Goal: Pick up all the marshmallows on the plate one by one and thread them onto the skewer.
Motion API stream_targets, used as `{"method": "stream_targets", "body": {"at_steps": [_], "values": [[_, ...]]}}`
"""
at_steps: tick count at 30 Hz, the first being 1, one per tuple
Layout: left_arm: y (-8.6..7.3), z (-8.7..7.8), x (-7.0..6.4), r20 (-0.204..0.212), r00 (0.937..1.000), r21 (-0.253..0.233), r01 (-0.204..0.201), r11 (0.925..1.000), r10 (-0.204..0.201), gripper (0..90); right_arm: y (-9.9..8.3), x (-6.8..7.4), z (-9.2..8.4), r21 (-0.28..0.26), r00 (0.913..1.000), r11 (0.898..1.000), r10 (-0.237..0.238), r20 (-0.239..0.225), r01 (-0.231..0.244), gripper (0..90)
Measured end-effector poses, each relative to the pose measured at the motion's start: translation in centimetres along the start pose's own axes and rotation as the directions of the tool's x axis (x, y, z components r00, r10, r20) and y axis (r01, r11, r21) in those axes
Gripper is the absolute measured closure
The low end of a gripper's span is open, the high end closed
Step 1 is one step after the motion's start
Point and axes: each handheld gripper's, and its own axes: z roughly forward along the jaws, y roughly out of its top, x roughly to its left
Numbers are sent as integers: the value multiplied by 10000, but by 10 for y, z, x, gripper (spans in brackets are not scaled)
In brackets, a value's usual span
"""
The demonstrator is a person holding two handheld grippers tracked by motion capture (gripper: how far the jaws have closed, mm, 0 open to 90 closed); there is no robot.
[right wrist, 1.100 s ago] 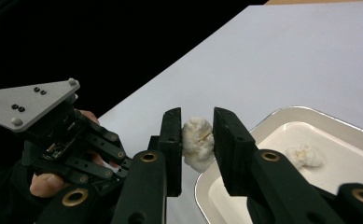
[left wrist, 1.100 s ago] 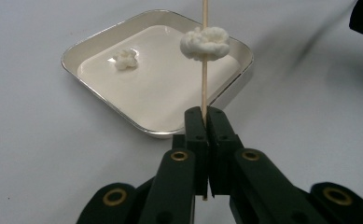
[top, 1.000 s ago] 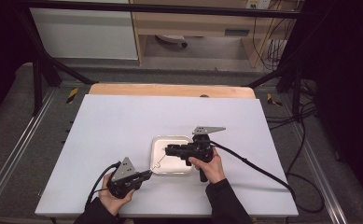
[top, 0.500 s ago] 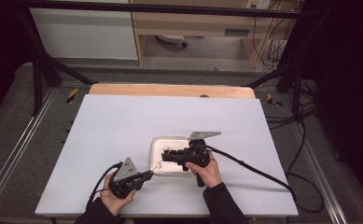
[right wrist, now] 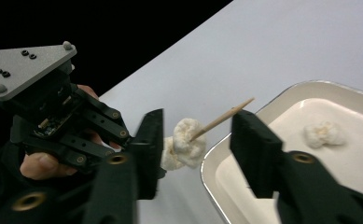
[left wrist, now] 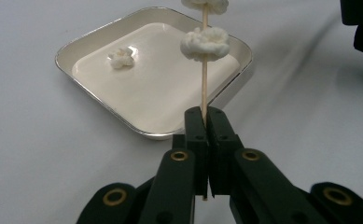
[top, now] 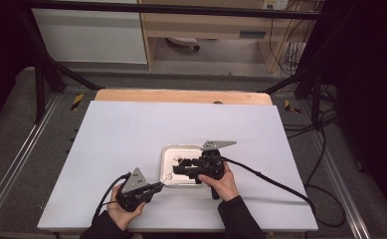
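left gripper (top: 157, 187): jaws pinched tight on the lower end of the skewer (left wrist: 204, 70), low at the table's near left, just off the tray's near-left corner.
skewer: thin wooden stick held by its base, slanting out over the tray; its pointed tip (right wrist: 249, 100) is bare.
risk at the grip: the stick is held at one end alone, so a sideways push could lever it round in the jaws or snap it.
threaded popcorn (left wrist: 205, 43): two white pieces sit on the stick, one close behind the other; in the right gripper view they lie between that gripper's spread jaws.
risk to the pieces: puffed corn is brittle; a hard squeeze or a crooked push would likely crumble or split a piece off the stick.
tray (top: 165, 154): shallow white dish with a metal rim, flat on the table between the two hands.
loose popcorn (right wrist: 324, 134): one piece lies free on the tray floor, well apart from the stick.
risk at pickup: it is small and light, so closing jaws could flick it aside or over the rim.
right gripper (right wrist: 195, 140): jaws have just been opening and stand half wide, pressing on nothing, with the threaded pieces and stick between them.
risk on pulling away: a jaw could catch the tip and drag the pieces back off.
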Motion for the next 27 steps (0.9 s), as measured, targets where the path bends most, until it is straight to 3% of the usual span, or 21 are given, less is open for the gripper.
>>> {"method": "stream_targets", "body": {"at_steps": [4,11,15,25,26,27], "values": [[0,-1,2,-56,10000,30,46,10000,-46,884,3,2,-8,142,9970,9986,-508,580,500,316],[-1,-4,8,-149,9999,-100,-47,9999,45,884,3,0,-15,989,9784,9877,-1354,1559,1209,153],[-2,-8,11,-211,9997,-67,91,9999,-92,884,2,-2,-14,1327,9650,9807,-1687,2006,1438,106],[-5,-16,21,-252,9991,-173,335,9993,-340,884,2,-8,-10,1640,9485,9743,-1925,2516,1543,35],[-5,-19,22,-524,9972,-6,538,9986,-538,884,2,-9,-9,1663,9460,9735,-1966,2578,1570,27],[-6,-19,22,-529,9970,0,562,9984,-561,884,2,-10,-8,1695,9444,9737,-1941,2652,1525,26]]}}
